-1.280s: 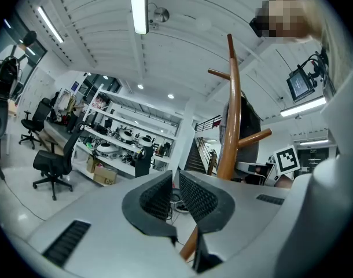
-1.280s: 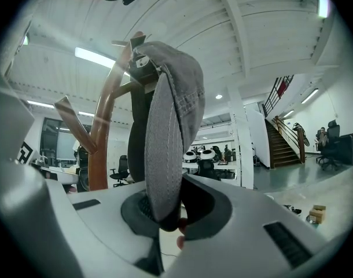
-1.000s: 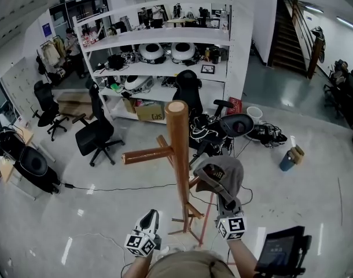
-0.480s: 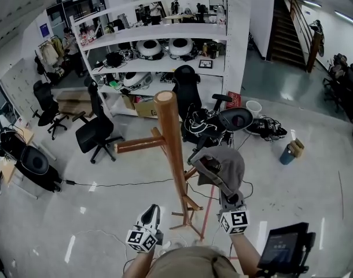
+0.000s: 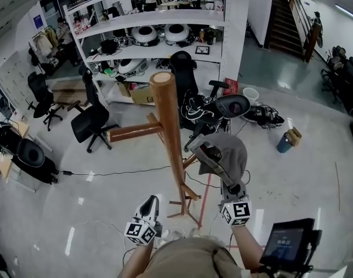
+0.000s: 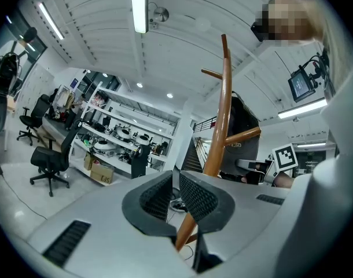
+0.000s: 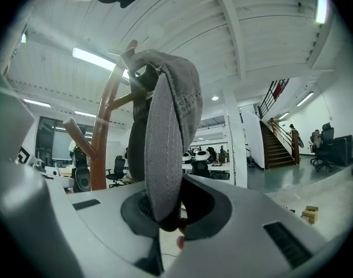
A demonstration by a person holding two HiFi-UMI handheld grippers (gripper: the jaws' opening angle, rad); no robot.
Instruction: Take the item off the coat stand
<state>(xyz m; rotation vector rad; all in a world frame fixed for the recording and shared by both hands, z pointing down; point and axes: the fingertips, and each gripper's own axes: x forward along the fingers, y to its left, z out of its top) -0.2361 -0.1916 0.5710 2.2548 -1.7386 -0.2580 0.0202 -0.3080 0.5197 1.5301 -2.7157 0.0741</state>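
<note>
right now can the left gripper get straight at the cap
Probably not straight: the coat stand's pole stands between the left gripper and the cap, so it would have to come round the pole. The right gripper is shut on the cap's brim.

— What's the cap (image 7: pixel 164 143) made of?
— Grey cloth, stitched in rows. The coat stand (image 5: pixel 168 126) is smooth, polished wood.
— And the floor (image 5: pixel 315 178)?
— Glossy, mirroring lights. The fingers (image 6: pixel 197 197) look dark, matt, gridded.
</note>
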